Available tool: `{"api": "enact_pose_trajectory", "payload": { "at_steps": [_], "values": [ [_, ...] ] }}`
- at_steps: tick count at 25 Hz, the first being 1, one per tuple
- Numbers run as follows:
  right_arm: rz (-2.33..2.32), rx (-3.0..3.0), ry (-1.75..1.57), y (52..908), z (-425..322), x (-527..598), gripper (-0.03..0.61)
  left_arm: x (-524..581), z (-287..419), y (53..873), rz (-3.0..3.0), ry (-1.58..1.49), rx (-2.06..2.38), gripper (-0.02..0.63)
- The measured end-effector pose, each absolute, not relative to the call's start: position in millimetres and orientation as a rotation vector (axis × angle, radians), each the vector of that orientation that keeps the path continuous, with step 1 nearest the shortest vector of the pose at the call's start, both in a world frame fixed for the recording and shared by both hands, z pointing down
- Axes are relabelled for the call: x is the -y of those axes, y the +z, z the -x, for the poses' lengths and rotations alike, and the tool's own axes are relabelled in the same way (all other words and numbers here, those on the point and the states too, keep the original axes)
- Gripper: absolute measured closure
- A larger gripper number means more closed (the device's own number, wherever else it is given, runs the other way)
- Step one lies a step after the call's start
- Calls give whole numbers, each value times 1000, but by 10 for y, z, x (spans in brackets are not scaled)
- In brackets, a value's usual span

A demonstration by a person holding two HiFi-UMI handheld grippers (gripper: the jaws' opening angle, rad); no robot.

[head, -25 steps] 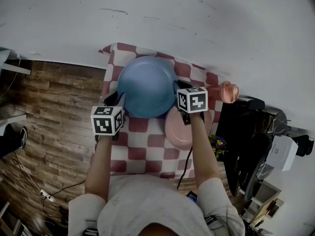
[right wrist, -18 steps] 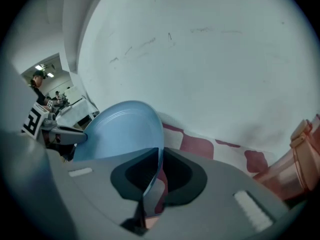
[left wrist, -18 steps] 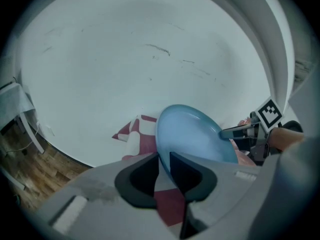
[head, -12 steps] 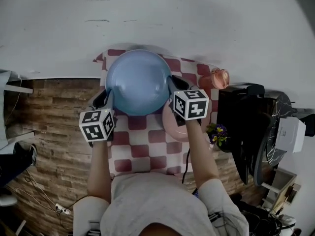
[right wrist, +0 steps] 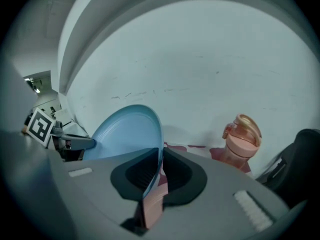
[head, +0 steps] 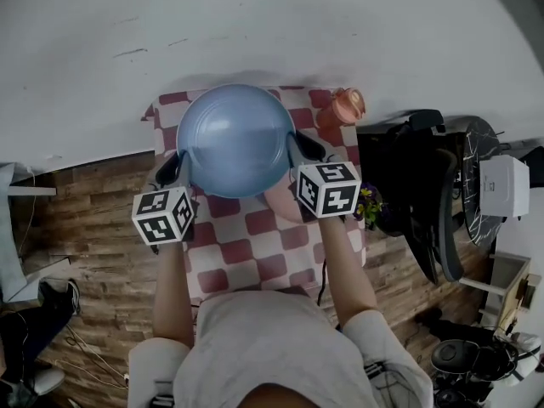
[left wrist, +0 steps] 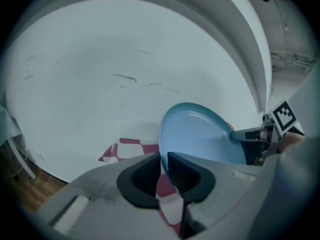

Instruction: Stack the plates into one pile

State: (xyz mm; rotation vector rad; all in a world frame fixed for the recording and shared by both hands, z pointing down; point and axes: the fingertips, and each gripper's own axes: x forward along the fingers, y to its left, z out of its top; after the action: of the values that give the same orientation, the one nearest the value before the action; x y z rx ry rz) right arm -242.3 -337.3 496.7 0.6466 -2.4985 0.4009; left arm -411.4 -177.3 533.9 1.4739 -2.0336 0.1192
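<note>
Fingers [left wrist: 182, 176] of the left gripper [left wrist: 163, 156] are closing on the left rim of the blue plate [left wrist: 200, 139], and the rim is sitting between the pads. Fingers [right wrist: 142, 172] of the right gripper [right wrist: 161, 159] are standing narrow and are clamping the opposite rim of the same plate. The two grippers are holding the blue plate between them, tilted, over the far half of the checked worktop [head: 246, 245]. In the head view the person's forearms are reaching forward from the worktop's near edge. The pink plate [head: 276, 202] is lying on the worktop's right side, partly covered from above by the blue plate. A pink bottle [head: 347, 106] is standing upright at the worktop's far right corner.
</note>
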Motion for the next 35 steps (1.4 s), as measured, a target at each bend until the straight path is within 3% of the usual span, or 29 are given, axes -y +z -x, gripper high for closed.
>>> {"api": "enact_pose_trajectory", "payload": {
  "at_steps": [21, 35],
  "values": [
    [-1075, 2429, 568, 4956, 716, 3304, 540, 2479, 2921, 5147, -1828, 302, 1810, 575],
    [-1250, 2321, 731, 5326, 249, 3120, 532, 2778, 2574, 5421, -1950, 512, 1619, 576]
  ]
}}
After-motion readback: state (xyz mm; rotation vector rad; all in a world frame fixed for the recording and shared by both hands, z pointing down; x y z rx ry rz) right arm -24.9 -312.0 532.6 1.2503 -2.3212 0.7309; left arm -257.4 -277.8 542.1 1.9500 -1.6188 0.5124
